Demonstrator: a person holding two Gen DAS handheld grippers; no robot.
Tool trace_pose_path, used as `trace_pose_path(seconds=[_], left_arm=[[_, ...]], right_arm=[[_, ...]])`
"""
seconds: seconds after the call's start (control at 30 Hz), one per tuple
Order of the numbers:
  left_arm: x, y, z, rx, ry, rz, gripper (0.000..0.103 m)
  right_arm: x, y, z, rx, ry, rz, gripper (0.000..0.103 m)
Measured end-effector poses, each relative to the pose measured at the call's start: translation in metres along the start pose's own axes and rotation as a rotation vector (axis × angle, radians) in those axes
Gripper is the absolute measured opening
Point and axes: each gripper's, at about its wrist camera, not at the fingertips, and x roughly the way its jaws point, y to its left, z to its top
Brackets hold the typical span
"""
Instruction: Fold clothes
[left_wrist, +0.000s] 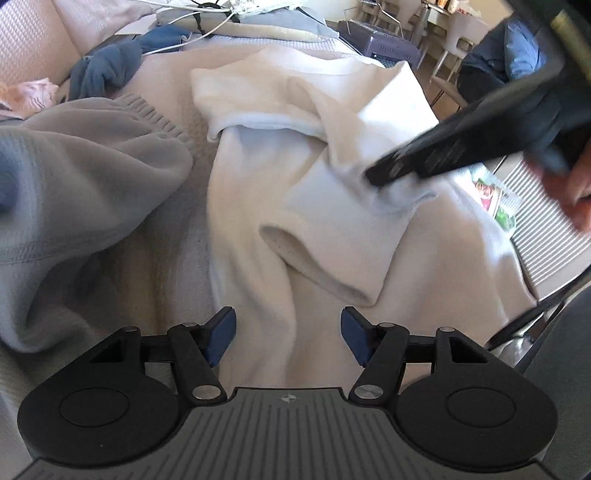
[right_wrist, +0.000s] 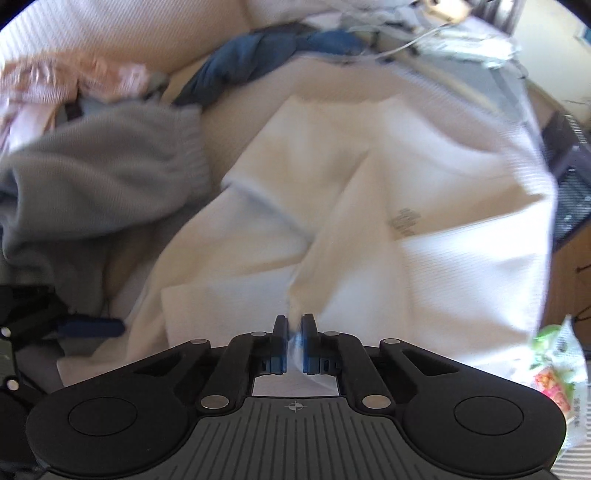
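- Left gripper (left_wrist: 288, 338), left wrist view: jaws standing well apart, blue pads clear of any cloth, nothing held, hovering over the near end of the white garment (left_wrist: 258, 206).
- White garment spread lengthwise down the middle of the bed (left_wrist: 166, 258), one short sleeve (left_wrist: 325, 254) folded inward across the body, its open cuff facing the near left.
- Right gripper (left_wrist: 373, 181) entering from the upper right, blurred, tip down against the folded sleeve; part of a hand (left_wrist: 569, 192) visible behind it at the right edge.
- Grey garment (left_wrist: 74, 192) bunched to the left of the white one, ribbed hem just beside it.
- Dark blue garment (left_wrist: 107, 70) crumpled farther back on the left; pink cloth (left_wrist: 33, 94) at the far left edge; white cables (left_wrist: 192, 18) near the top.
- Right gripper (right_wrist: 294, 325), right wrist view: jaws nearly closed, pinching a thin fold of the white garment (right_wrist: 369, 192) between the blue pads, the pinched ridge running up and away from the tips.
- Small grey printed mark (right_wrist: 405, 221) showing on the white cloth to the upper right of the grip.
- Left gripper (right_wrist: 92, 326) at the left edge, one blue finger showing, opening not readable from here.
- Grey garment (right_wrist: 110, 166) heaped at left, dark blue garment (right_wrist: 240, 62) beyond it, pink cloth (right_wrist: 74, 81) in the upper left corner.
- Colourful printed wrapper (right_wrist: 554, 365) at the lower right edge, beside the white cloth.
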Motion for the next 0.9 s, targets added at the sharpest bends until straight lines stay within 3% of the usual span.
trace_pose_path(seconds=[0.17, 0.37, 0.5, 0.7, 0.9], left_arm=[[0.0, 0.001, 0.0, 0.001, 0.005, 0.016, 0.06], [0.002, 0.0, 0.003, 0.002, 0.003, 0.027, 0.06], [0.001, 0.002, 0.004, -0.004, 0.002, 0.037, 0.06], [-0.009, 0.015, 0.008, -0.059, -0.017, 0.036, 0.06], [-0.025, 0.018, 0.016, -0.073, -0.066, 0.022, 0.06]], right_arm=[[-0.042, -0.046, -0.004, 0.158, -0.093, 0.006, 0.007], [-0.053, -0.108, -0.018, 0.37, -0.16, -0.033, 0.007], [-0.039, -0.122, -0.027, 0.392, -0.123, -0.099, 0.008], [-0.021, -0.117, -0.029, 0.315, -0.104, -0.247, 0.014], [-0.021, -0.131, -0.028, 0.38, -0.118, -0.262, 0.014]])
